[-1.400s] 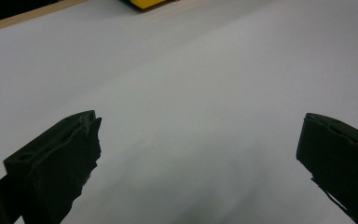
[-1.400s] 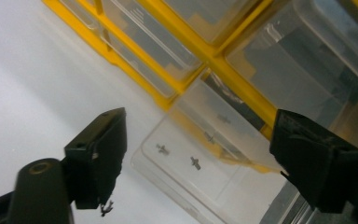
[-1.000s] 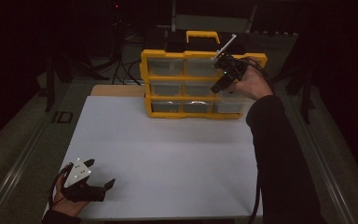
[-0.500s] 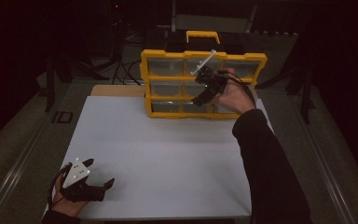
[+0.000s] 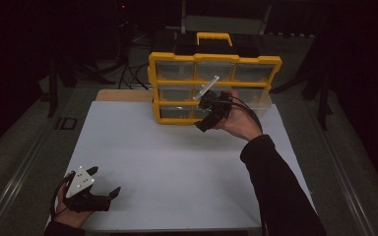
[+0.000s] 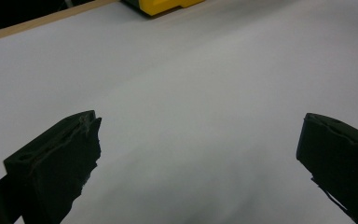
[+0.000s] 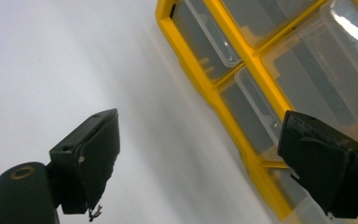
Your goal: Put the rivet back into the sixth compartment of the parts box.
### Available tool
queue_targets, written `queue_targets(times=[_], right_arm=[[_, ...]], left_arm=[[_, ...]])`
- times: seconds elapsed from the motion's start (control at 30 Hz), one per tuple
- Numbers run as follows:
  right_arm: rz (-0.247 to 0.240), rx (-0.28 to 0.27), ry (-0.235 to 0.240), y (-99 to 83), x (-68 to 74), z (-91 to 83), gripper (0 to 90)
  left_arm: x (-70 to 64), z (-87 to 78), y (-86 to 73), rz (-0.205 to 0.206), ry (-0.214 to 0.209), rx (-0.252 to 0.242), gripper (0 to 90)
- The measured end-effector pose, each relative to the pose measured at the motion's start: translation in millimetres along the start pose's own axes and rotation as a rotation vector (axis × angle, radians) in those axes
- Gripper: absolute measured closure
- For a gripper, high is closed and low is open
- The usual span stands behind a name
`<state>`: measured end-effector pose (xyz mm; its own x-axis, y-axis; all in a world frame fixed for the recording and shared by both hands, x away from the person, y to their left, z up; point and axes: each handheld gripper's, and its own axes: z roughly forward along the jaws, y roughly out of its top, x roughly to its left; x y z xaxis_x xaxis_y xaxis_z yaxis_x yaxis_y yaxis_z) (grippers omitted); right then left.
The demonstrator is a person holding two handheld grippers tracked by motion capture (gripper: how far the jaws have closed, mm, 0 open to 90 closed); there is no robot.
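Note:
A yellow drawer cabinet (image 5: pixel 214 61) with clear drawers and a yellow handle stands at the back of the white table (image 5: pixel 177 167). My right gripper (image 5: pixel 205 114) hovers just in front of its lower middle drawers, held in a hand with a dark sleeve. In the right gripper view the right gripper (image 7: pixel 198 121) is open and holds nothing, with the cabinet (image 7: pixel 204 88) tilted across the upper right. My left gripper (image 5: pixel 106 180) rests open at the table's front left corner. The left gripper (image 6: pixel 199 119) looks over bare table, with the cabinet's base (image 6: pixel 163 4) far off.
A strip of wooden board (image 5: pixel 123 96) shows along the table's back left edge. Behind the table, cables and dark stand legs (image 5: pixel 54 83) sit in shadow. The room around the table is dark.
My right gripper has moved left and down, from the cabinet's upper right corner to its lower middle drawers. The left gripper has stayed put.

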<state>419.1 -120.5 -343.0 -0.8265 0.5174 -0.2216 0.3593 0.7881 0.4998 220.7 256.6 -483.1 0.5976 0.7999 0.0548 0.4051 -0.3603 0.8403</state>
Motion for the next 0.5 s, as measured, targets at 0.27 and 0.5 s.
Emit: queue_targets(times=[0.27,0.5], right_arm=[[0.041,-0.082,0.049,-23.6,17.2,8.7,11.4],[0.064,-0.135,0.066,-50.4,28.1,7.3,11.0]], left_arm=[[0.8,-1.1,0.1,-0.007,0.012,-0.011,0.3],[1.7,-2.7,0.4,-0.01,0.028,-0.019,0.3]])
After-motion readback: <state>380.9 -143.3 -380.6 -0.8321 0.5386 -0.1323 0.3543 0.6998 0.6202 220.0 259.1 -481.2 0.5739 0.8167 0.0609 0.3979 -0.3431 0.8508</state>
